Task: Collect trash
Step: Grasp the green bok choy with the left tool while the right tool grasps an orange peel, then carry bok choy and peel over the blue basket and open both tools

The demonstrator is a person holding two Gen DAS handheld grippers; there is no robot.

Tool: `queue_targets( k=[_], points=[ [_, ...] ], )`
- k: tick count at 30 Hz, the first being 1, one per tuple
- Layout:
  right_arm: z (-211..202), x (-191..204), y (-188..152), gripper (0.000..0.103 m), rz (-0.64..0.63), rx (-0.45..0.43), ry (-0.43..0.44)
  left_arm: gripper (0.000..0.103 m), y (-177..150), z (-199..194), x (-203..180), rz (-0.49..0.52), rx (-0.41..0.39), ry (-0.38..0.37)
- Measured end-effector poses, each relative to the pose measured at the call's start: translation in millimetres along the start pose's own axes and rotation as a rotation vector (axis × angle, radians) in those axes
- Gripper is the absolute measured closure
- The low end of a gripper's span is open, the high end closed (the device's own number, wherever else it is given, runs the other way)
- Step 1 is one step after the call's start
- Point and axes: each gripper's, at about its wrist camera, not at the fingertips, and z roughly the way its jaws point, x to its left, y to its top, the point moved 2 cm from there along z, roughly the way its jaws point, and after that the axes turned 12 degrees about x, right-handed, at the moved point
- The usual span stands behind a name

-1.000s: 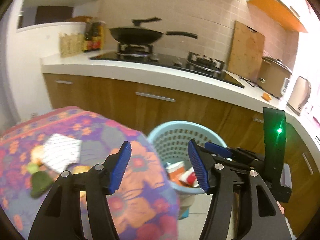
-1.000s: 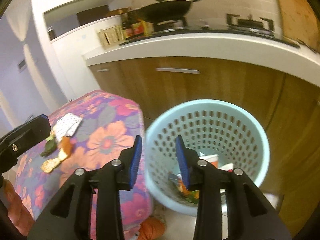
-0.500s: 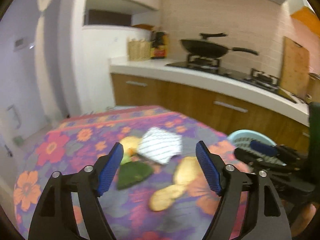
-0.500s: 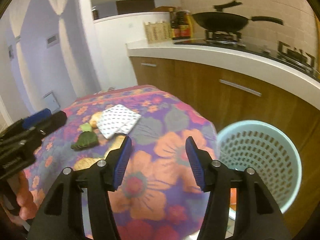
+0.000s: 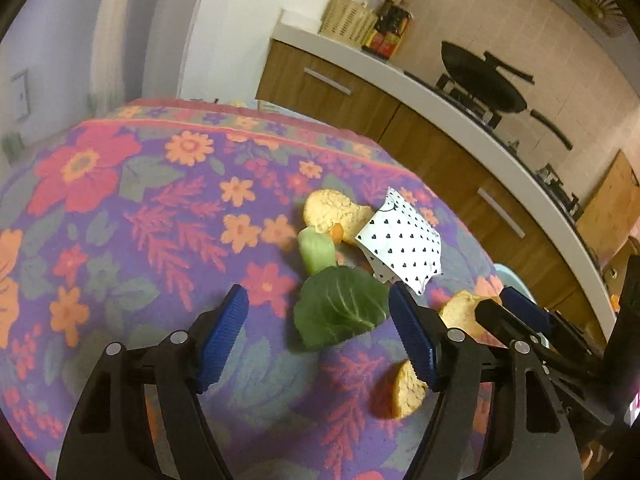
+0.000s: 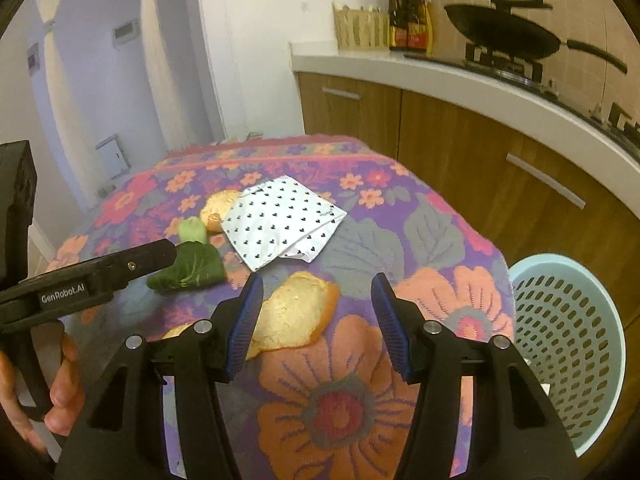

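Basket-to-table shift; leaf (image 5: 340, 308) between left fingers (image 5: 222, 334)

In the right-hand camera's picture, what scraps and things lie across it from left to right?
Other gripper → green leaf → orange peel → pale blue basket. The heart-print paper lies further back, above the peel.
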Motion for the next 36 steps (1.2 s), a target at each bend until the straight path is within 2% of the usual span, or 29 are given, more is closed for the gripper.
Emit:
queue_targets(
  k=[2,5,10,13,15,16,17,18,19,22,23,26,30,36],
  points=[
    [7.3,-2.0,1.6,0.051,0.003,0.037,0.02,0.033,5.0,6.9,-4.9,0.026,0.018,0.036],
    [15.4,-0.8,1.8,0.051,-0.009,0.081,0.054,0.033,10.8,23.0,-13.0,0.055,0.072,0.051],
    [30.7,3.4,1.6,0.05,-0.022,0.168,0.072,0.035,6.9,33.3,-32.8,0.16,0.093,0.174],
    [32.3,4.0,1.2,0.05,-0.028,0.175,0.076,0.044,7.1,29.6,-26.0,0.135,0.08,0.157],
    [31.4,4.7,-0.5,0.05,-0.034,0.174,0.089,0.054,7.3,25.6,-17.8,0.099,0.066,0.133],
    [30.9,5.2,-1.2,0.051,-0.037,0.175,0.096,0.061,8.1,24.7,-15.0,0.086,0.062,0.127],
    [30.7,5.4,-1.8,0.054,-0.038,0.176,0.096,0.075,8.1,23.5,-11.8,0.07,0.059,0.096],
    [30.4,5.7,-2.1,0.058,-0.039,0.175,0.091,0.08,8.4,23.6,-9.8,0.059,0.061,0.067],
    [30.7,5.5,-2.1,0.068,-0.034,0.175,0.084,0.085,8.0,23.9,-7.6,0.045,0.065,0.051],
    [30.7,2.2,-3.2,0.088,-0.017,0.177,0.103,0.088,6.5,23.3,-5.4,0.032,0.058,0.031],
    [30.4,1.4,-3.6,0.092,-0.015,0.178,0.12,0.089,6.9,23.5,-5.7,0.03,0.056,0.027],
    [27.8,0.6,-4.5,0.096,-0.008,0.167,0.134,0.091,4.3,17.0,-7.4,0.034,0.021,0.007],
    [13.5,-1.7,-5.9,0.1,0.002,0.09,0.153,0.092,-1.6,-5.2,-11.1,0.063,-0.102,-0.039],
    [-13.1,-24.4,-13.6,0.101,0.098,-0.044,0.184,0.094,-1.7,-7.8,-22.1,0.106,-0.117,-0.013]
  ],
)
